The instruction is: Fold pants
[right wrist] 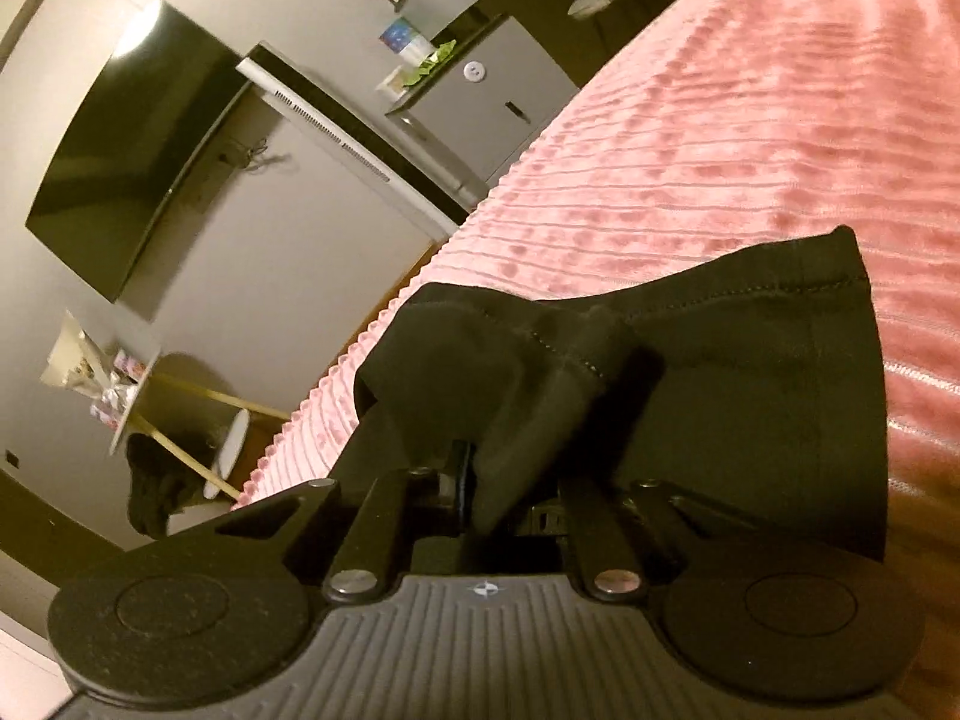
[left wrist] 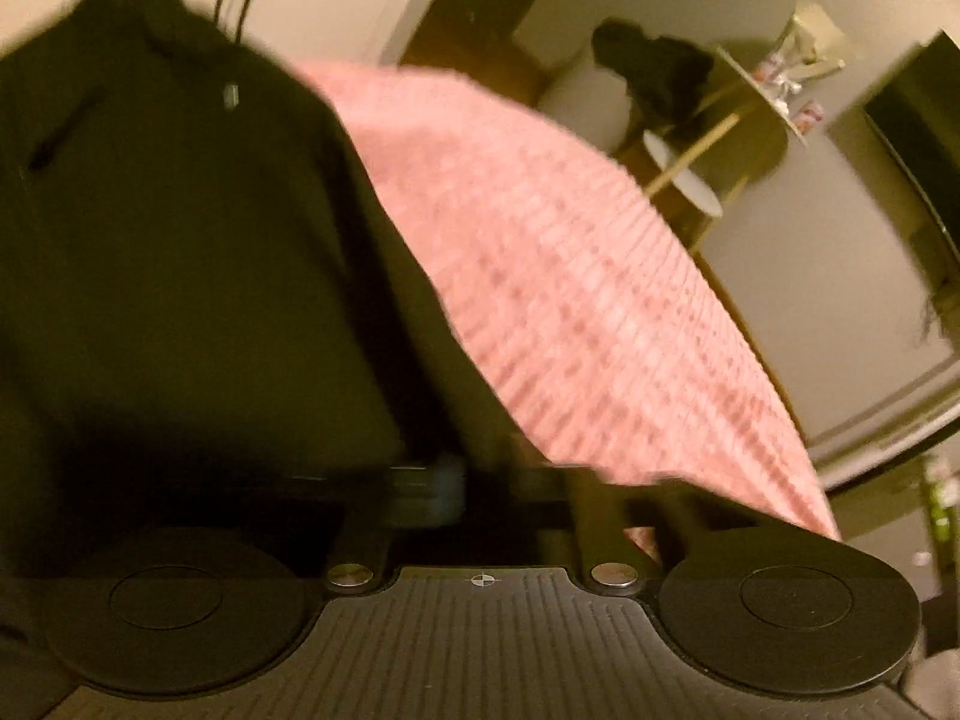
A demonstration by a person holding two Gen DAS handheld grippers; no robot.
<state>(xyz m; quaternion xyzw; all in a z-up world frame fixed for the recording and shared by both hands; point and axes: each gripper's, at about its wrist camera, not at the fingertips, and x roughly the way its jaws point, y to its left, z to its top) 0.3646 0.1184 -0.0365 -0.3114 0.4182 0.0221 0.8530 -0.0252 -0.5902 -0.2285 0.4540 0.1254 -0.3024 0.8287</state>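
Observation:
Black pants point(left wrist: 180, 252) fill the left of the blurred left wrist view, lying over a pink ribbed bedspread point(left wrist: 570, 276). My left gripper point(left wrist: 468, 468) is buried under the dark cloth, so its fingers are hidden and I cannot tell how the jaws stand. In the right wrist view my right gripper point(right wrist: 522, 420) is shut on the stitched hem end of the black pants point(right wrist: 750, 372), and the cloth bunches over the fingers above the pink bedspread point(right wrist: 720, 138).
The bed edge runs diagonally in both views. Beyond it stand a round side table with gold legs point(right wrist: 144, 384), a dark garment on the floor point(right wrist: 156, 498), a wall TV point(right wrist: 132, 144), a grey cabinet point(right wrist: 498, 96) and a white stool point(left wrist: 684, 174).

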